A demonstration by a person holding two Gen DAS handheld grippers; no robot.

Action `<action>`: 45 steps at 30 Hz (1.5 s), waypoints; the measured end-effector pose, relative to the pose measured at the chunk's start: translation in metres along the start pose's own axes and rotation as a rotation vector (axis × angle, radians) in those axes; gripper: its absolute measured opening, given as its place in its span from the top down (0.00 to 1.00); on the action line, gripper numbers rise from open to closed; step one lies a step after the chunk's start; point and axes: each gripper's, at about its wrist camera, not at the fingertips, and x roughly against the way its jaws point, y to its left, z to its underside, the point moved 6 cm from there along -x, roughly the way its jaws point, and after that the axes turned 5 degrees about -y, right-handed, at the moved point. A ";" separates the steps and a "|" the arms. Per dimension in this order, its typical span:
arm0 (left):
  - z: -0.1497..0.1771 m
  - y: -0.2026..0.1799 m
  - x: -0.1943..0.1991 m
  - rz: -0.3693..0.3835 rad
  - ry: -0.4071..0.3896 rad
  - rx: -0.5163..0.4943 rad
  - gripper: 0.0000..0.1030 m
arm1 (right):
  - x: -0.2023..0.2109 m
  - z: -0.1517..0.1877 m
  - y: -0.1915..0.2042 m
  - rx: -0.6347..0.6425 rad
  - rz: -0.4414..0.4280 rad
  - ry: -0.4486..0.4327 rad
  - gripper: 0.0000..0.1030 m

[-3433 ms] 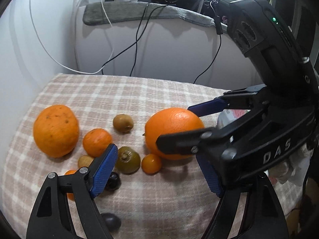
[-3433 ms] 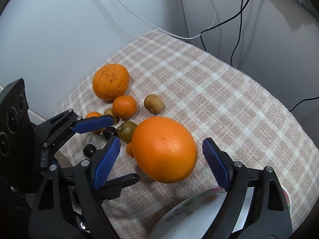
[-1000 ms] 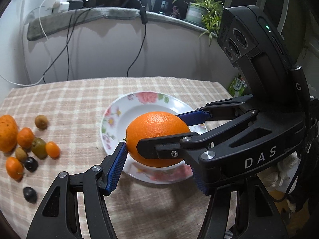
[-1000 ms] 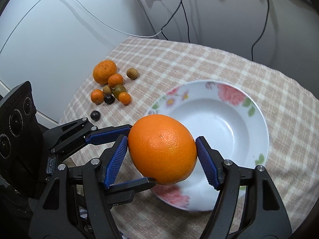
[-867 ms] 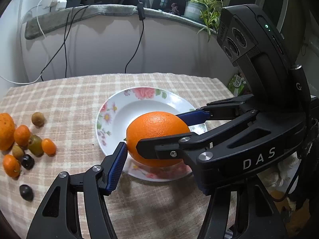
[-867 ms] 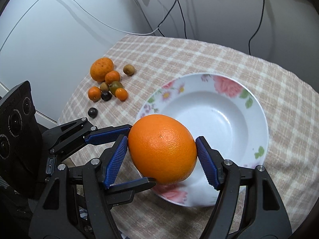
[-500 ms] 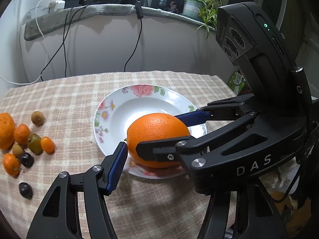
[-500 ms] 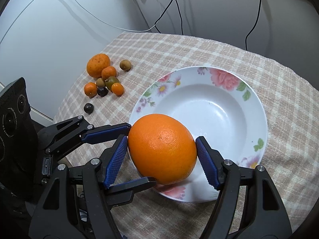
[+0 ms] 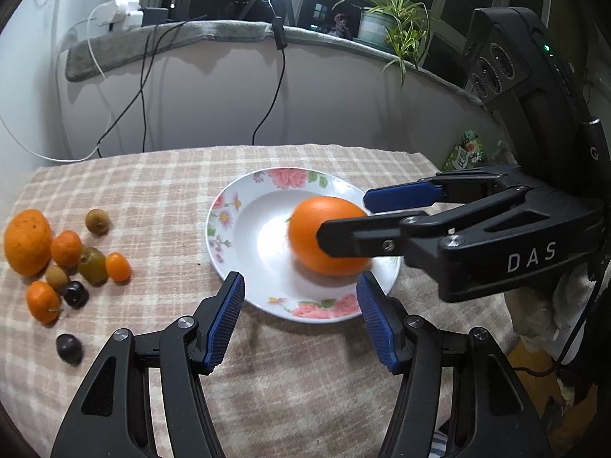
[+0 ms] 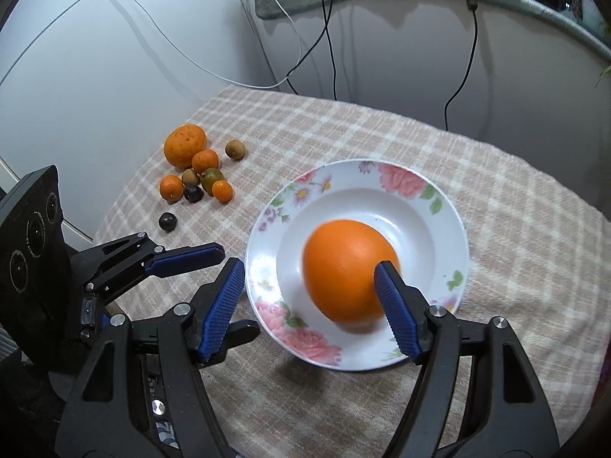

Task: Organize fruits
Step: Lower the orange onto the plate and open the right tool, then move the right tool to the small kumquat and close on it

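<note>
A large orange [image 10: 345, 267] lies blurred in the white flowered plate [image 10: 450, 236]; it also shows in the left wrist view [image 9: 320, 236] on the plate [image 9: 244, 244]. My right gripper [image 10: 309, 305] is open, its jaws wide apart just above the plate's near side, and it holds nothing. My left gripper [image 9: 301, 320] is open and empty at the plate's near rim. A cluster of small fruits sits at the left: a rough orange [image 9: 26, 242], mandarins [image 9: 67, 248], kiwis [image 9: 97, 221] and dark plums [image 9: 68, 347].
The checked tablecloth [image 9: 152, 191] covers a small table that ends close on all sides. Cables [image 9: 145, 87] hang down the white wall behind. A potted plant [image 9: 385, 26] stands on the ledge. A green packet [image 9: 467, 150] lies past the table's right edge.
My right gripper has opened and let go of the large orange, which has dropped into the plate. Both grippers have drawn back a little from the plate.
</note>
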 end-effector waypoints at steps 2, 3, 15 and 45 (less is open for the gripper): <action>0.001 0.001 0.004 -0.011 -0.009 -0.004 0.41 | 0.005 0.000 0.002 0.010 0.005 -0.016 0.26; 0.001 0.003 0.007 -0.018 -0.016 -0.003 0.41 | 0.008 0.001 0.003 0.012 0.008 -0.025 0.26; 0.012 0.032 0.028 -0.080 -0.044 0.053 0.37 | 0.013 0.004 0.013 -0.006 0.006 -0.066 0.24; 0.068 0.146 0.070 -0.317 -0.022 0.220 0.47 | -0.039 -0.015 0.096 0.204 -0.033 -0.102 0.21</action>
